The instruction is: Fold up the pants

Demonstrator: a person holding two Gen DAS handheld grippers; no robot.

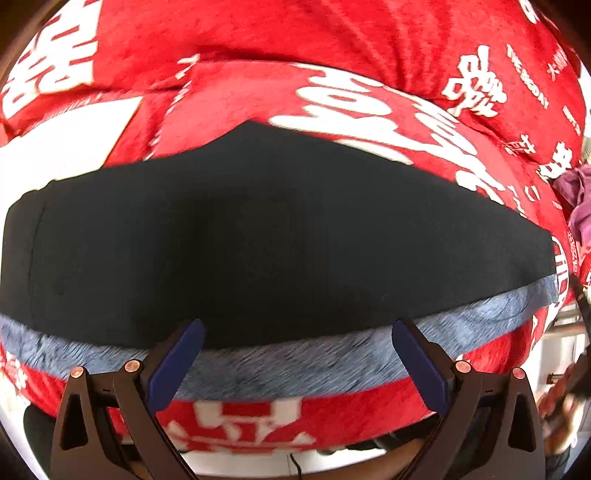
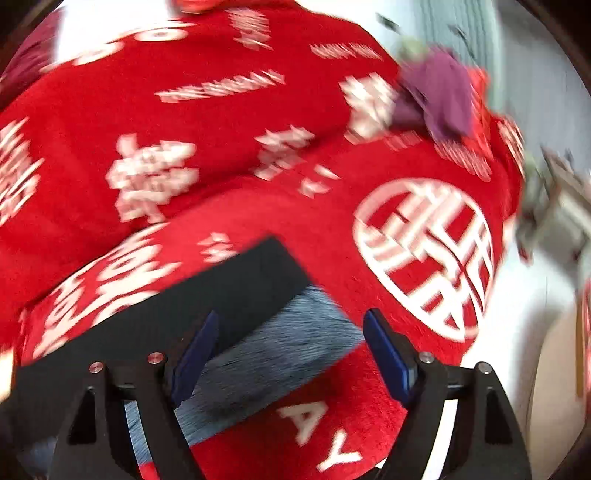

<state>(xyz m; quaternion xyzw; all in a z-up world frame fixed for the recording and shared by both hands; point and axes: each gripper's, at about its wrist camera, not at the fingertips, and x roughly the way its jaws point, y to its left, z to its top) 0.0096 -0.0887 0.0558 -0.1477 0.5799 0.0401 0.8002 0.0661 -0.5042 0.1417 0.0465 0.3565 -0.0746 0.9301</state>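
With my left gripper [image 1: 295,332] and right gripper [image 2: 291,325] both agape above the folded black pants [image 1: 258,229], I risk snagging the red blanket [image 1: 258,37] instead.

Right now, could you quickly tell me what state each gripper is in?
Left gripper: open, holding nothing, poised over the edge of the folded black pants.
Right gripper: open, holding nothing, above the pants' corner on the red blanket.

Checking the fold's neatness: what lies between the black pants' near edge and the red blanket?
A strip of blue-grey fleecy lining lies between the black pants and red blanket; both wrist views show it.
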